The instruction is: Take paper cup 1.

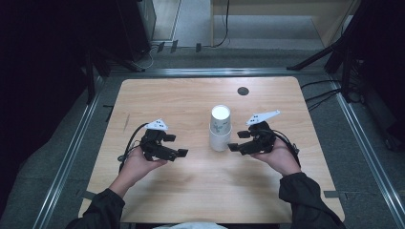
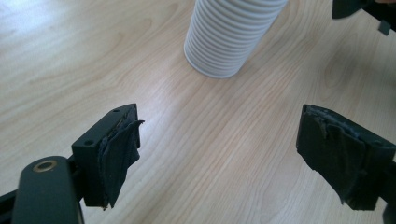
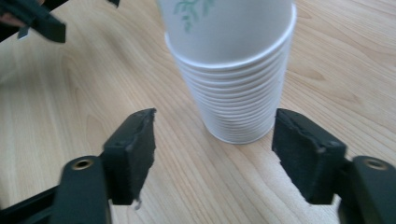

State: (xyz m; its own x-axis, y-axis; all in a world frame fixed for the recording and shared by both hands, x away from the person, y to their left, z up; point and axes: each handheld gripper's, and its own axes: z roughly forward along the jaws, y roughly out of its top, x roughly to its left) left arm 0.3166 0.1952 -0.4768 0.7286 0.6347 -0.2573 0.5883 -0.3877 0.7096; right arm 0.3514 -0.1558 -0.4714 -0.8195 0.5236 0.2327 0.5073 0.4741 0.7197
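Note:
A stack of white paper cups (image 1: 220, 128), mouths down, stands upright near the middle of the wooden table (image 1: 191, 100); the top cup has a green leaf print. My right gripper (image 1: 235, 147) is just to the right of the stack's base, open. In the right gripper view the cup stack (image 3: 236, 70) rises close ahead of the open right gripper (image 3: 215, 149), a little beyond its jaws. My left gripper (image 1: 177, 145) is open, left of the stack with a gap. The left gripper view shows the stack's ribbed rims (image 2: 229, 35) farther off, beyond the open left gripper (image 2: 219, 149).
A dark round grommet (image 1: 243, 91) sits in the tabletop at the back right. The table's surface around the cups is bare wood. Metal rails (image 1: 71, 152) run along the floor on both sides, and dark equipment legs stand beyond the table's far edge.

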